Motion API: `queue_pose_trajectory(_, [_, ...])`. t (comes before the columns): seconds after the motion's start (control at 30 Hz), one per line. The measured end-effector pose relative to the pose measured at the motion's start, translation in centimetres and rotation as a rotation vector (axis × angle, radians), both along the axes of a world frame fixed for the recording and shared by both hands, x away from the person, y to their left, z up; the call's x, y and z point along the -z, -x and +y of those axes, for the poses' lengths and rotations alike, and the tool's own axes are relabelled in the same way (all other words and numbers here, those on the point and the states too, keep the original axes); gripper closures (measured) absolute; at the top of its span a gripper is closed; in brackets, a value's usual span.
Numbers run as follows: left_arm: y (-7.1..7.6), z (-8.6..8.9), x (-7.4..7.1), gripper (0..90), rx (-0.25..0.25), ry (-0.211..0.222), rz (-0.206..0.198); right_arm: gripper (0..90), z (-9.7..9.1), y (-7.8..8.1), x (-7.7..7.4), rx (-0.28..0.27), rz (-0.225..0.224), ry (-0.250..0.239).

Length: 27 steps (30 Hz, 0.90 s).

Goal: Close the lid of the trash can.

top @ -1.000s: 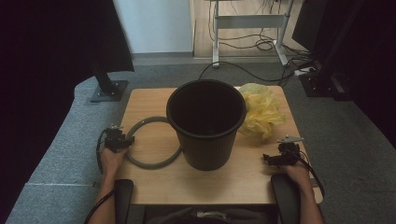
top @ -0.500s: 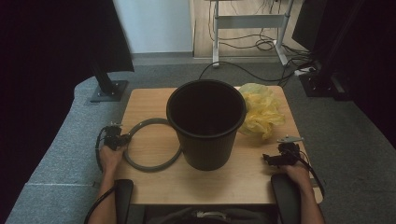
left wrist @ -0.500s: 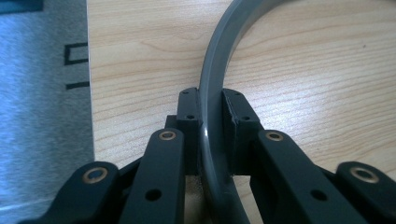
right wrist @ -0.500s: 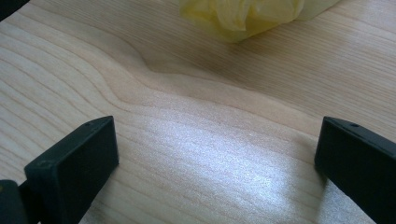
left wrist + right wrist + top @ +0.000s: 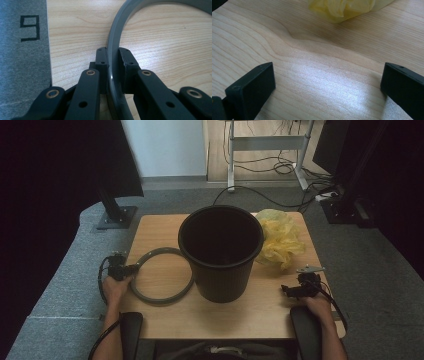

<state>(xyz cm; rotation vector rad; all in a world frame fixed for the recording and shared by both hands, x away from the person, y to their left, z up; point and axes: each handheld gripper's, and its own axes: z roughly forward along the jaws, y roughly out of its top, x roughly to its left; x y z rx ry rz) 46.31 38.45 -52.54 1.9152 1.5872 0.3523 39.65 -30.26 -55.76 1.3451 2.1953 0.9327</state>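
Clamping its two black jaws on the grey ring (image 5: 113,50), the left gripper (image 5: 113,58) now has the band pinched between its pads, one pad inside the hoop and one outside, at the ring's left edge near the table's (image 5: 165,320) left side. The jaws have just been closing; in the high view a second ago they stood wider around that same edge, and half a second ago they had already come in on it, so the pinch is fresh and the ring looks seated rather than merely straddled. Compared with the earliest picture, the ring (image 5: 161,276) lies much where it did, flat on the wood just left of the black bucket (image 5: 221,251), its right arc touching or nearly touching the bucket's wall. The bucket stands upright at mid-table, mouth open, and a crumpled yellow bag (image 5: 280,239) sits against its right rear. The right gripper (image 5: 296,290) rests at the table's right front with its jaws spread wide over bare wood, holding nothing, the bag (image 5: 342,8) lying well ahead of it. Judging from this, the ring is now secured and the lift can begin; the likely aim is to bring the ring to the bucket's rim, probably once the bag lines it, though the grip on one edge alone may let the hoop sag or swing when raised.
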Motion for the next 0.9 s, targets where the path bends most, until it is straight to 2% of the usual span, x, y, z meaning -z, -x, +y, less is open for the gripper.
queue_pose_trajectory(0.27, [0.1,0.5,-1.3,79.2,0.017,0.049,0.014,0.0,0.0,0.0,0.0,0.001,0.000,0.000])
queue_pose_trajectory(0.9, [0.2,1.3,-5.5,79.2,0.054,0.077,0.048,0.0,0.0,0.0,0.0,0.001,0.000,0.001])
